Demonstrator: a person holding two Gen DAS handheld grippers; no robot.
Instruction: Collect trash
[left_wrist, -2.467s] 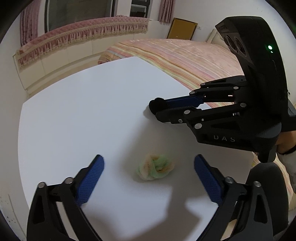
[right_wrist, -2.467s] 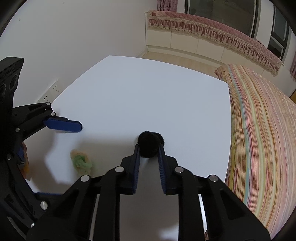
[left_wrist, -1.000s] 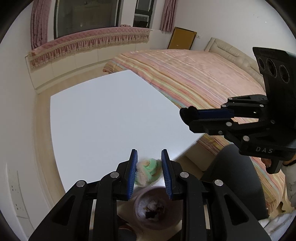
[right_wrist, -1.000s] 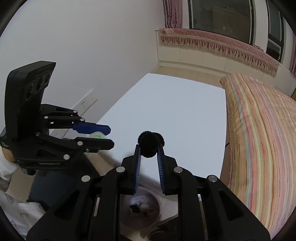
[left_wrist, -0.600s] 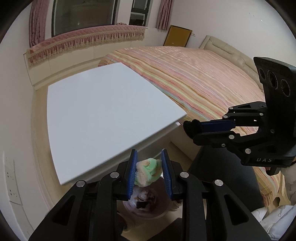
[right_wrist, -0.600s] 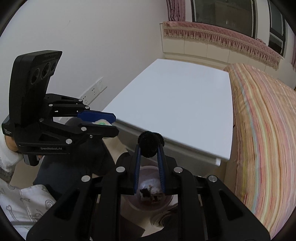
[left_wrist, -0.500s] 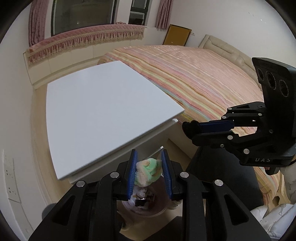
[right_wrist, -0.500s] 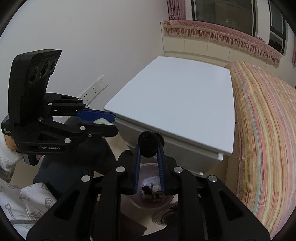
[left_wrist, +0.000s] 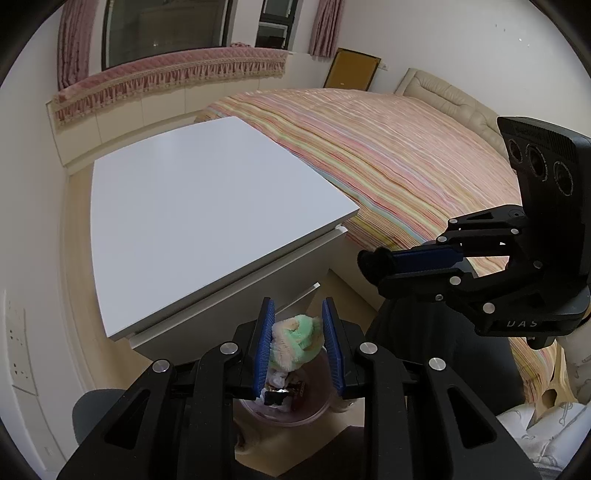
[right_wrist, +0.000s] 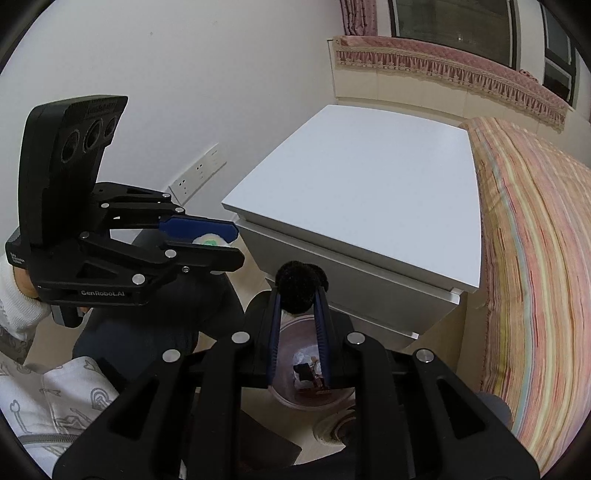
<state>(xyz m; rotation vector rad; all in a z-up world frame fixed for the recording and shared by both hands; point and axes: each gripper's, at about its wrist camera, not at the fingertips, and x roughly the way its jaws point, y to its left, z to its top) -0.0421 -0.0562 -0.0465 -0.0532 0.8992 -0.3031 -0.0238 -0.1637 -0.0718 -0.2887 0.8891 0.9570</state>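
A green and peach fuzzy wad (left_wrist: 295, 339) is pinched between the blue pads of my left gripper (left_wrist: 297, 310), right above a pinkish see-through trash bin (left_wrist: 314, 415) that holds scraps. In the right wrist view a black pom-pom (right_wrist: 299, 282) sits between the fingertips of my right gripper (right_wrist: 298, 295), whose jaws are opening, also above the trash bin (right_wrist: 334, 400). The left gripper (right_wrist: 236, 245) with the wad (right_wrist: 210, 240) shows there at the left. The right gripper (left_wrist: 384, 267) with the pom-pom (left_wrist: 371, 260) shows at the right of the left wrist view.
A white nightstand (left_wrist: 207, 206) (right_wrist: 369, 184) stands just beyond the bin, its top bare. A striped bed (left_wrist: 406, 166) (right_wrist: 535, 258) lies beside it. Wall sockets (right_wrist: 199, 171) are at the left. The person's dark-trousered legs (left_wrist: 424, 350) flank the bin.
My left gripper closed on the wad on the nightstand top. Both grippers then drew back off the nightstand and lowered over the bin. The last half second shows almost no motion.
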